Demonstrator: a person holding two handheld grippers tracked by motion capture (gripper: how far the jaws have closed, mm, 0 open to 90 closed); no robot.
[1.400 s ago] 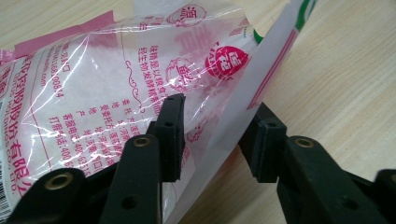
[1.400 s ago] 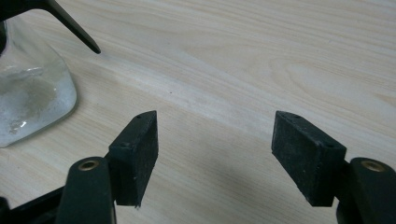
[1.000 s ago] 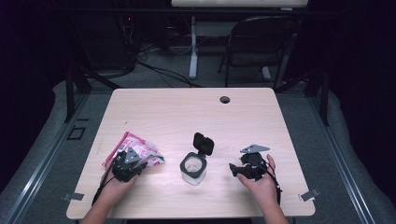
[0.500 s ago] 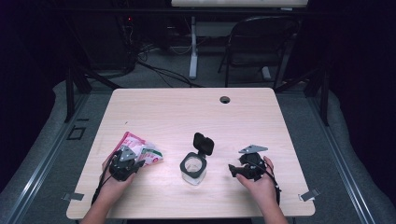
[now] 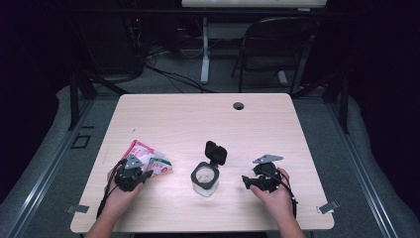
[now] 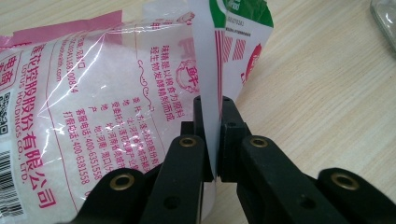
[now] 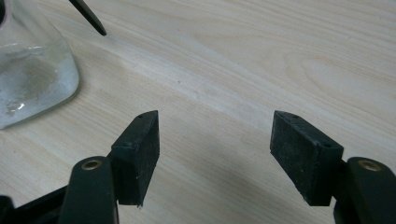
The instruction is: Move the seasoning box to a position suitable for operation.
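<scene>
Between the left tongs [image 6: 212,140], a thin white edge of a packet [image 6: 107,88] is pinched; the jaws have just been closing on it. Seen from above, the left tongs [image 5: 132,173] sit at 7 o'clock on the worktop [image 5: 208,124], with the pink and white packet [image 5: 148,158] lying flat just beyond them. At 5 o'clock, the right tongs [image 5: 252,181] stand wide open over bare wood, gripping nothing. Between both tongs stands a clear jar [image 5: 205,178], its black lid [image 5: 216,151] flipped up, a little white powder inside.
</scene>
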